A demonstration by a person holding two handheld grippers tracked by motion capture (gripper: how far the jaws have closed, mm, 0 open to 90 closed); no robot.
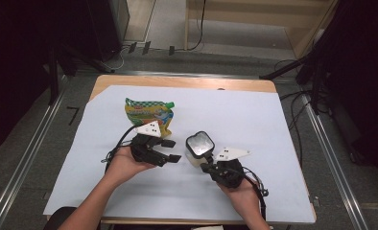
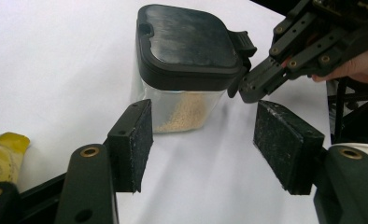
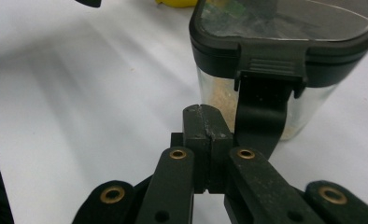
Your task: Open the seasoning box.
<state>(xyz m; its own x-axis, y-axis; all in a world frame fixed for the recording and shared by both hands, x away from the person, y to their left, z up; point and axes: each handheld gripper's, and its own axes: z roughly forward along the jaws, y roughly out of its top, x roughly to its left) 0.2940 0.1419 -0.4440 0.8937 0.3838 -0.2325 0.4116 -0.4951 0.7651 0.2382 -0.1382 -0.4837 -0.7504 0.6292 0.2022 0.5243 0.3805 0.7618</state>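
The clear plastic container (image 1: 198, 149) stands upright near the middle of the white sheet (image 1: 254, 120) on the table, its dark lid (image 2: 187, 39) down on the rim. Inside, a shallow heap of pale grains (image 2: 184, 114) lies on the bottom; the rest is empty, so filling looks barely begun, if that is the job here.

The right gripper (image 3: 205, 126) has its jaws pressed together on nothing, tips just beside the latch tab (image 3: 270, 65) on the lid's side. To my eye it's working at that clasp, and the lid isn't open yet. Whether the tips touch the tab, I can't tell.

The left gripper (image 2: 203, 140) faces the container with its jaws apart, nothing between the pads, well short of the container wall.

Farther back, behind the left gripper, the yellow-and-green snack bag (image 1: 148, 115) lies flat on the sheet, apparently unopened. So: opening first, any pouring is ahead.
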